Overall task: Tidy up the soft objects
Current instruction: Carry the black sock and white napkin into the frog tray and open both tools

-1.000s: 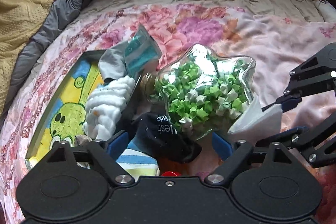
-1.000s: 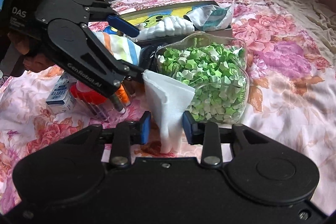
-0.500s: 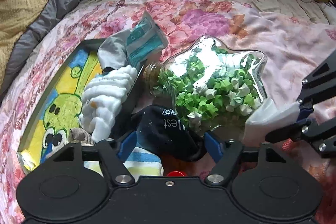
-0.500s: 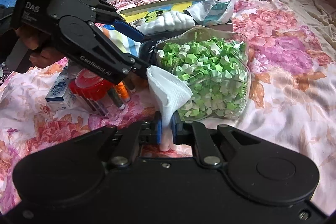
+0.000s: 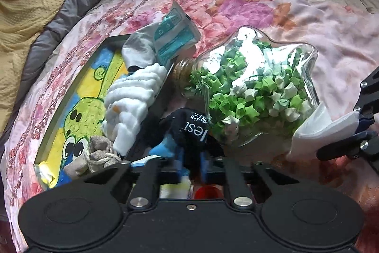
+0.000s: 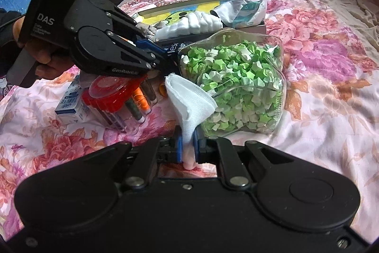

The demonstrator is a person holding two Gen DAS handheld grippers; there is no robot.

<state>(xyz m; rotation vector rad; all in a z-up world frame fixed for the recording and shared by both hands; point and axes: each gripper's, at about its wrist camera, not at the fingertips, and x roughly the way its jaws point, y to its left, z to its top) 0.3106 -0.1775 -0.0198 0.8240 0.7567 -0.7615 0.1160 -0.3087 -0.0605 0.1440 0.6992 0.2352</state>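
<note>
With the right claw (image 6: 188,146) pinched tight on the white cloth (image 6: 189,106) beside the jar (image 6: 236,84), and the left claw (image 5: 190,166) seemingly clamped on the black sock (image 5: 189,132), lift both gently toward the tray (image 5: 71,96).

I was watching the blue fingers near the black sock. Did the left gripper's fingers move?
Yes. The left gripper closed its fingers inward onto the black sock, which lies beside the star jar; a second ago they stood wide apart.
</note>
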